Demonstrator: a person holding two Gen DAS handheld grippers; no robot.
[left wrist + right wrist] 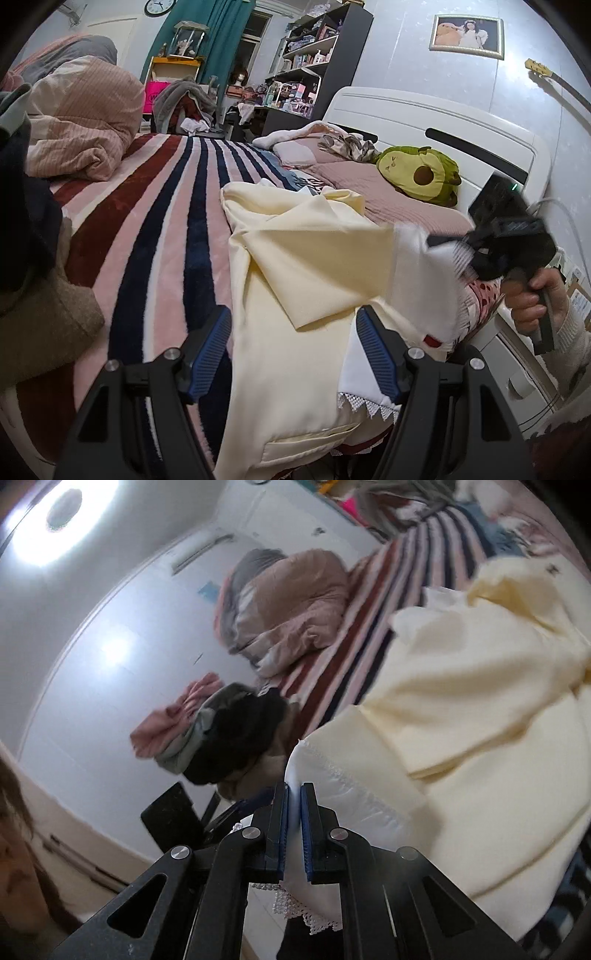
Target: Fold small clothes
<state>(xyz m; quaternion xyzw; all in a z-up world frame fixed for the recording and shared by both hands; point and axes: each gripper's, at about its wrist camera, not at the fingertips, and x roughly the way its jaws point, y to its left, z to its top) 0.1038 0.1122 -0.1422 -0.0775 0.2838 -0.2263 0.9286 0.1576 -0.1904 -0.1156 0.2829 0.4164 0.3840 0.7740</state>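
Note:
A cream garment (306, 280) with white lace-trimmed cuffs lies on the striped blanket (147, 229) of a bed. My left gripper (295, 325) is open and empty, its jaws wide apart just above the garment's near part. My right gripper (294, 805) is shut on the garment's white sleeve end (332, 786). In the left wrist view the right gripper (458, 254) lifts that sleeve up and to the right, so the sleeve (332, 258) hangs stretched above the body of the garment. The garment (480, 701) fills the right half of the right wrist view.
A bundled pink quilt (85, 122) lies at the far left of the bed. An avocado plush (421, 173) sits by the white headboard (424, 114). Dark and brown clothes (37, 277) are piled at the left edge. Shelves (314, 62) stand beyond the bed.

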